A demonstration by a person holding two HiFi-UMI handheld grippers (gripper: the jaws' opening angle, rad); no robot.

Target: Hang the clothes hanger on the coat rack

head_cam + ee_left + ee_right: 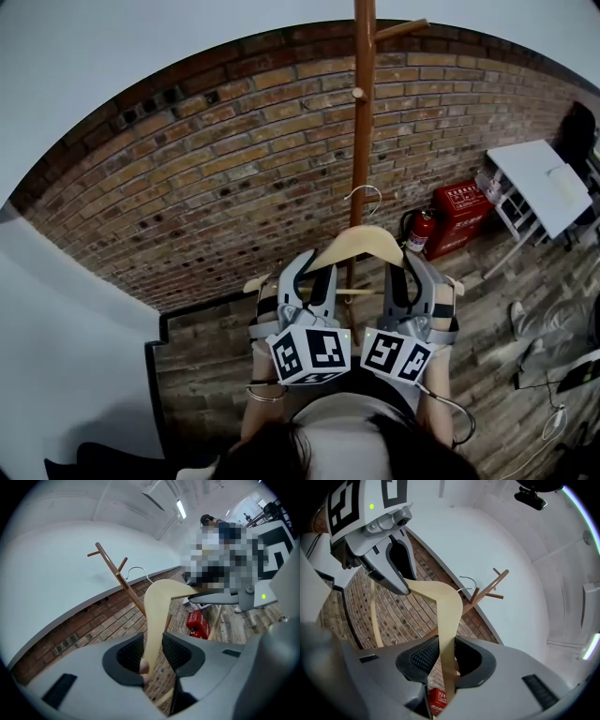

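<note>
A pale wooden clothes hanger (361, 242) with a metal hook (364, 195) is held up in front of the wooden coat rack (363, 141). My left gripper (313, 269) is shut on the hanger's left arm, and my right gripper (406, 265) is shut on its right arm. The hook hangs free beside the pole, below a small peg (357, 92) and the upper peg (403, 28). In the left gripper view the hanger (157, 604) runs up from the gripper (152, 651) toward the rack (117, 573). The right gripper view shows the hanger (449, 611) clamped in the gripper (447, 656), with the rack (487, 590) beyond.
A brick wall (216, 178) stands behind the rack. A red fire extinguisher (421, 230) and a red box (461, 216) sit on the floor to the right of the pole. A white table (544, 183) stands at far right. A white ledge (75, 319) fills the left.
</note>
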